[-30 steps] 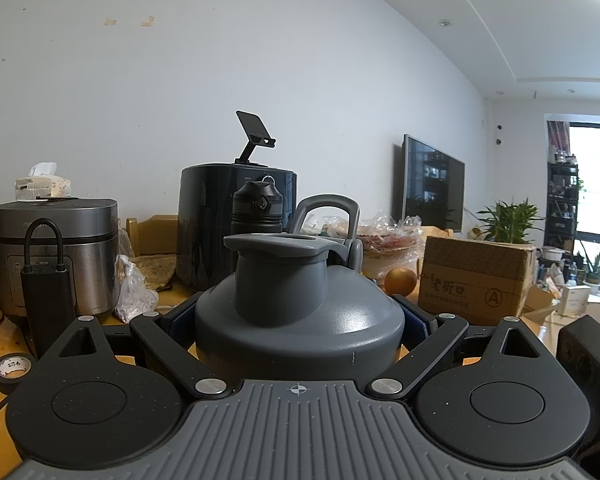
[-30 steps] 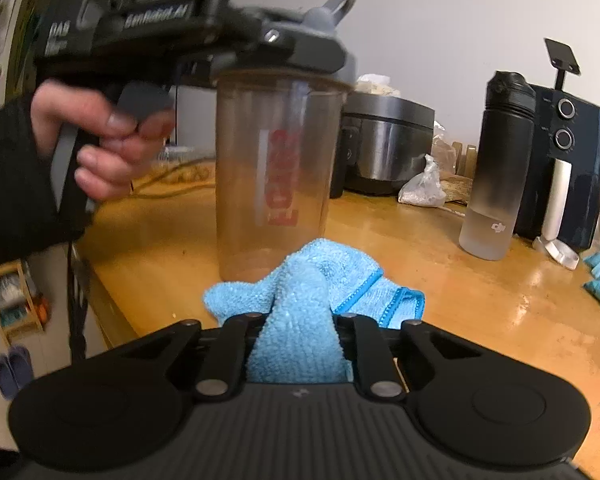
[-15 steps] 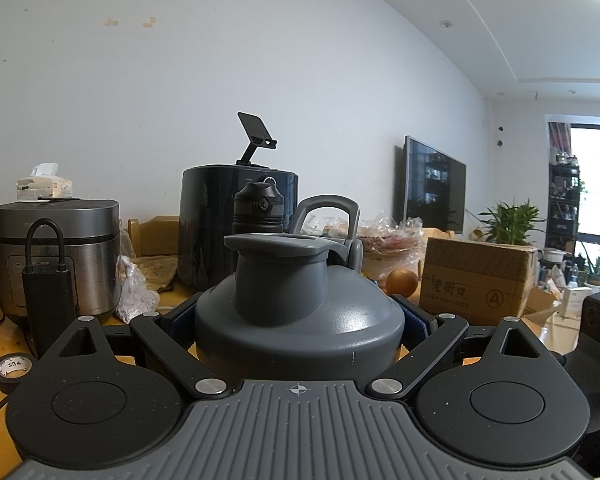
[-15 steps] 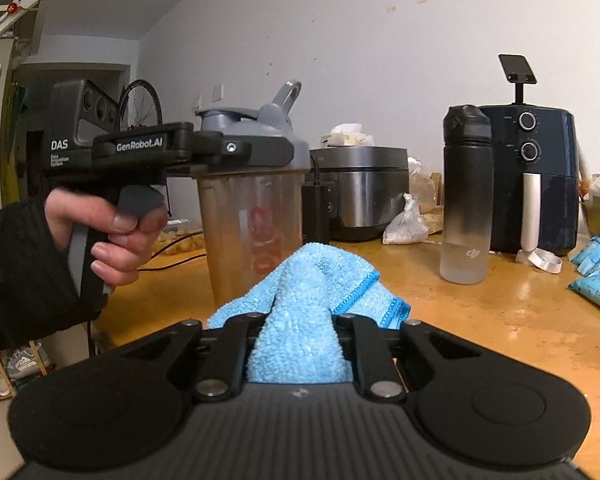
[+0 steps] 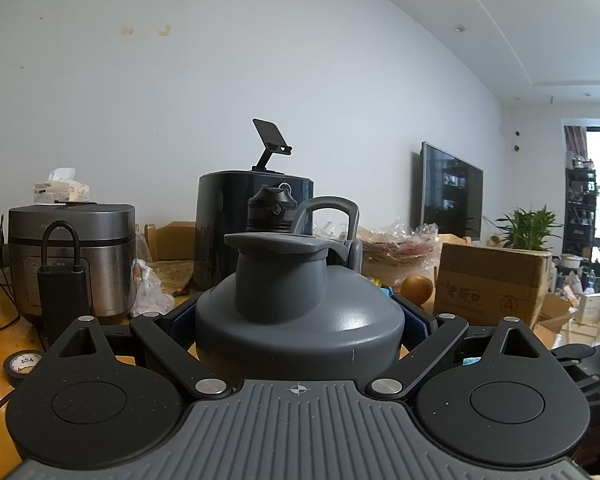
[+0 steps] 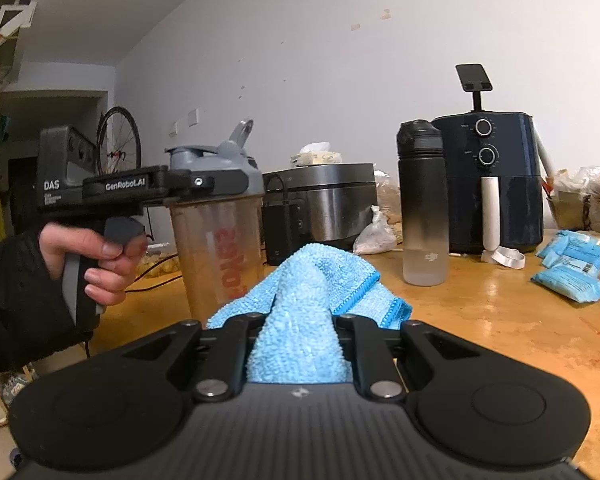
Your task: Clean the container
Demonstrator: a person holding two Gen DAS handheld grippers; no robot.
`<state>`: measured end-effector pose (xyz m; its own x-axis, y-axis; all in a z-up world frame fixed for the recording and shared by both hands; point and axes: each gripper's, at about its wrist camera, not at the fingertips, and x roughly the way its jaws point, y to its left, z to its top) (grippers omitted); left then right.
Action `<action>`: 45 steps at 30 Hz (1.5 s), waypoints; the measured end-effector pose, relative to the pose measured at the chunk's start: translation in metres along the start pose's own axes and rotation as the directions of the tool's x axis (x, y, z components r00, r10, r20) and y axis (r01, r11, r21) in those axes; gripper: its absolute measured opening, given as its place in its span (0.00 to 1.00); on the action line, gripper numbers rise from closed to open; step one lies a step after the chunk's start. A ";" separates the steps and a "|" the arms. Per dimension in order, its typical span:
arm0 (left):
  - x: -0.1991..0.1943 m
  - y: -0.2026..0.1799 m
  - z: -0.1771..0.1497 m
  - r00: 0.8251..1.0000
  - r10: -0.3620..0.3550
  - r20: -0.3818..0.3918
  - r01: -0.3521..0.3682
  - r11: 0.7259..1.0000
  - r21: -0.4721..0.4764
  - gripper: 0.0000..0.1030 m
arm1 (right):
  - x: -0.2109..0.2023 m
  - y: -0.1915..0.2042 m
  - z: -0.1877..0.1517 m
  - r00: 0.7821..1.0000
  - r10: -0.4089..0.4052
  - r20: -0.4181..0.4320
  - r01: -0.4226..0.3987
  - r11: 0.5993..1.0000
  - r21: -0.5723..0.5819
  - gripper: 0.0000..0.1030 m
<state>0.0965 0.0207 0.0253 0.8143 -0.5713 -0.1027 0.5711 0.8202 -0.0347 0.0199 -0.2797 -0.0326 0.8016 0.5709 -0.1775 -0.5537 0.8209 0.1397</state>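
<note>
1. Left gripper point(image 6: 204, 182) is clamped around the grey lid point(image 5: 300, 312) of the shaker bottle point(image 6: 220, 248) and holds it upright over the near edge of the wooden table point(image 6: 480, 320). Whether its base touches the table I can't tell; the cloth hides it.
2. Right gripper point(image 6: 300, 320) is pinched tight on a bunched blue cloth point(image 6: 304, 300), which fills the gap between its jaws.
3. Change over the last second: the right wrist view has levelled out and come round. The bottle sat high and close in that view and now stands left of centre, with the cloth's peak level with its lower wall. The left view is almost identical, so the bottle hasn't moved.
4. Cloth overlaps the bottle's lower right wall in the picture; contact not confirmed.
5. Read: the cloth is being lined up against the outside wall for a wipe. The inside looks brown-filmed and the lid is on, so only outside cleaning is possible for now.
6. Bystanders: black water bottle point(image 6: 422, 200), air fryer point(image 6: 492, 184) and rice cooker point(image 6: 320, 200) are well apart.
</note>
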 end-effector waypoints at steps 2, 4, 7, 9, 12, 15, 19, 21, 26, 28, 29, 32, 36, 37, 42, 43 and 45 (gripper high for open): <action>0.000 0.000 0.001 1.000 0.000 0.000 0.000 1.000 0.000 0.92 | -0.001 -0.001 0.000 1.000 -0.003 0.000 0.003 1.000 0.001 0.07; 0.001 0.001 0.001 1.000 -0.005 -0.002 0.005 1.000 0.002 0.93 | -0.001 -0.001 0.000 1.000 -0.001 0.000 0.001 1.000 0.001 0.07; 0.001 0.004 0.001 1.000 -0.029 -0.002 0.029 1.000 0.004 0.93 | -0.001 0.000 -0.001 1.000 0.004 0.000 -0.004 1.000 -0.001 0.07; 0.000 0.006 0.001 0.999 -0.044 -0.002 0.044 0.999 0.004 0.93 | -0.001 0.001 -0.001 1.000 0.008 -0.001 -0.008 1.000 -0.002 0.07; 0.000 0.006 0.002 0.999 -0.051 -0.003 0.051 0.999 0.005 0.93 | -0.002 0.001 -0.003 1.000 0.008 -0.001 -0.008 1.000 -0.001 0.07; -0.001 0.005 0.000 0.999 -0.044 0.006 0.044 0.999 0.006 0.93 | -0.003 0.001 -0.005 1.000 0.009 -0.003 -0.009 1.000 0.001 0.08; -0.002 0.002 0.000 1.000 -0.010 0.014 0.010 1.000 0.005 0.94 | -0.003 0.001 -0.008 1.000 0.008 -0.009 -0.008 1.000 0.003 0.08; -0.002 -0.002 0.000 1.000 0.004 0.001 -0.004 1.000 0.021 0.98 | -0.003 0.000 -0.009 1.000 0.007 -0.010 -0.007 1.000 0.005 0.08; 0.000 -0.008 -0.001 0.997 0.068 -0.036 -0.066 0.997 0.049 1.00 | -0.003 -0.001 -0.010 1.000 0.007 -0.012 -0.007 1.000 0.010 0.08; -0.003 -0.010 -0.001 0.996 0.083 -0.025 -0.082 0.996 0.036 1.00 | -0.003 -0.001 -0.010 1.000 0.009 -0.012 -0.009 1.000 0.012 0.08; -0.004 -0.011 0.000 0.996 0.093 -0.017 -0.093 0.995 0.029 1.00 | -0.002 -0.001 -0.010 1.000 0.009 -0.012 -0.009 1.000 0.012 0.08; -0.007 -0.018 0.003 0.990 0.139 -0.013 -0.138 0.990 0.023 1.00 | -0.001 -0.001 -0.011 1.000 0.009 -0.014 -0.009 1.000 0.014 0.08; -0.007 -0.033 0.006 0.971 0.239 -0.008 -0.239 0.971 0.026 1.00 | 0.000 -0.001 -0.013 1.000 0.008 -0.016 -0.008 1.000 0.018 0.08; -0.006 -0.038 0.007 0.964 0.267 0.000 -0.266 0.963 0.030 1.00 | 0.000 -0.001 -0.013 1.000 0.008 -0.017 -0.008 1.000 0.019 0.08; 0.000 -0.051 0.008 0.928 0.372 0.001 -0.372 0.928 0.019 1.00 | 0.000 0.002 -0.014 1.000 0.013 -0.017 -0.013 1.000 0.017 0.08; 0.001 -0.053 0.009 0.920 0.391 -0.002 -0.391 0.920 0.015 1.00 | 0.000 0.002 -0.013 1.000 0.014 -0.017 -0.013 1.000 0.017 0.08; 0.004 -0.058 0.010 0.903 0.430 -0.006 -0.430 0.903 0.005 1.00 | 0.000 0.003 -0.014 1.000 0.014 -0.018 -0.014 1.000 0.018 0.08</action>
<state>0.0678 -0.0292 0.0372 0.9801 -0.1632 -0.1133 0.1662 0.9859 0.0175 0.0154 -0.2774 -0.0456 0.7895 0.5827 -0.1927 -0.5607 0.8125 0.1598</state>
